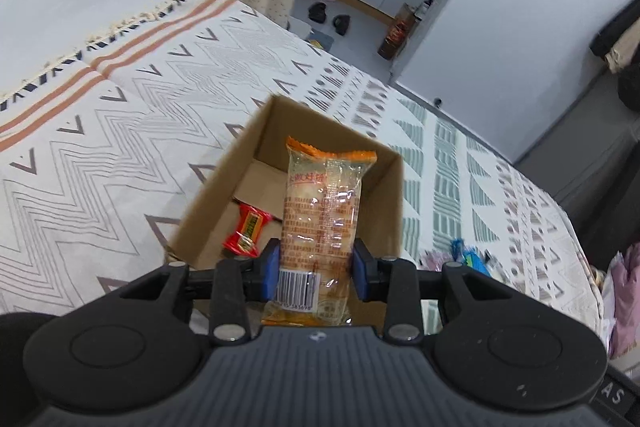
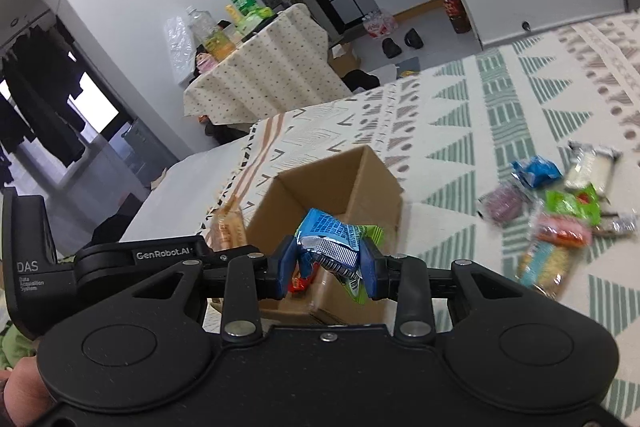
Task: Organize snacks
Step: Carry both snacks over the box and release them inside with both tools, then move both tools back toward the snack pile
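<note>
Both of your grippers carry a snack over the cardboard box (image 1: 280, 187), the landmark for everything here. Your left gripper (image 1: 316, 269) pinches a long clear packet with orange ends (image 1: 320, 211) near its barcode end. The blue pads (image 1: 362, 267) press on both flanks, and the packet's long axis runs straight ahead along the fingers, out over the open box. Below it, on the box floor, lies a red wrapped sweet (image 1: 246, 229).

Your right gripper (image 2: 330, 261) is clamped on a crumpled blue packet (image 2: 332, 231) and a green wrapper (image 2: 370, 233) bunched together. From the right wrist view they hang at the box's (image 2: 352, 183) near rim, with most of the bundle over the opening.

The relation that matters: both loads lie ahead of the fingers and the box sits directly beneath. By that judgement, the left packet is farther over the box's middle and is the better placed to drop. Its length roughly matches the box's depth, so a tilt could leave it leaning on the far wall.

To the right of the box, well apart from it, the loose pile of snacks (image 2: 560, 219) waits on the patterned bedspread (image 2: 460, 99).
</note>
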### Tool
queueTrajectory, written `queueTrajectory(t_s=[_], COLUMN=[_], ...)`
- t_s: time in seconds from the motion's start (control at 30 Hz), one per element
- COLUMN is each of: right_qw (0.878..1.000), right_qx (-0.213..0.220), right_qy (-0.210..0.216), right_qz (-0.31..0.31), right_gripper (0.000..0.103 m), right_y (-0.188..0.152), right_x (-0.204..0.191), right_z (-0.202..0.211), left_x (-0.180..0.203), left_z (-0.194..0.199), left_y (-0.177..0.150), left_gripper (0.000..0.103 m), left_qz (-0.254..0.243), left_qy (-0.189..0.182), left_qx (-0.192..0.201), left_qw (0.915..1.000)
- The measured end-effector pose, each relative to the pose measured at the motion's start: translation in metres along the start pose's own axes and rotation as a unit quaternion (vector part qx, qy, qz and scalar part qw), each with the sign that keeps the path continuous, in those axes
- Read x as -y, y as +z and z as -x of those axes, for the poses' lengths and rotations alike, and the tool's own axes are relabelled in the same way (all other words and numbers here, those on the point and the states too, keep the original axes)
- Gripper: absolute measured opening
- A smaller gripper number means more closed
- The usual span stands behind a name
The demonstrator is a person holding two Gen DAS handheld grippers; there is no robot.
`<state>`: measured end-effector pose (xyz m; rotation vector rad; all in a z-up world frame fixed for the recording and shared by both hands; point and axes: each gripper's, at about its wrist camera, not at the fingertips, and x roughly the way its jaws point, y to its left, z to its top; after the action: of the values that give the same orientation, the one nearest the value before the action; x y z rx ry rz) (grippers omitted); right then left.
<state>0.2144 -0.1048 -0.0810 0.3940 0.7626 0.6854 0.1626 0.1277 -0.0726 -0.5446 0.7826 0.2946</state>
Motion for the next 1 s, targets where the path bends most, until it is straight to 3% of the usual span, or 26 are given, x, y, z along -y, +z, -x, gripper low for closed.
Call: queueTrajectory(t_s=[0.37,0.47,0.53,0.7,0.83,1.0], right_qw=[1.0,0.999,1.0,1.0,1.0,0.998], right_qx=[-0.005,-0.005,-0.003,0.001,0.009,0.008], right_qy=[0.021,0.031,0.026,0.01,-0.022,-0.058], right_qz=[0.009,0.009,0.003,-0.002,0.0,0.009], right_gripper=[0.034,0.044,0.058,0.062,0.083,0.087], right_y=[0.005,0.007,0.007,0.01,0.012,0.019], right_x=[-0.029,-0.034,-0.034,-0.028,-0.022,-0.012], right_z=[-0.021,-0.024,-0.022,-0.007,0.012,0.036], left_x=[-0.021,-0.024,-0.026,-0.023,-0.018,-0.003], left_z=[0.011,0.017,0.02,0.027,0.033,0.038], left_y=[0.009,0.01,0.011,0.009,0.004,-0.005], left_gripper=[0.067,0.076,0.079,0.088,0.093,0.094], left_qz=[0.024,0.029,0.03,0.027,0.023,0.015], left_qy=[0.011,0.016,0.021,0.029,0.03,0.023], left_qx=[-0.001,0.0,0.001,0.002,0.008,0.003], left_qw=[0.9996,0.9995,0.9993,0.9992,0.9993,0.9996])
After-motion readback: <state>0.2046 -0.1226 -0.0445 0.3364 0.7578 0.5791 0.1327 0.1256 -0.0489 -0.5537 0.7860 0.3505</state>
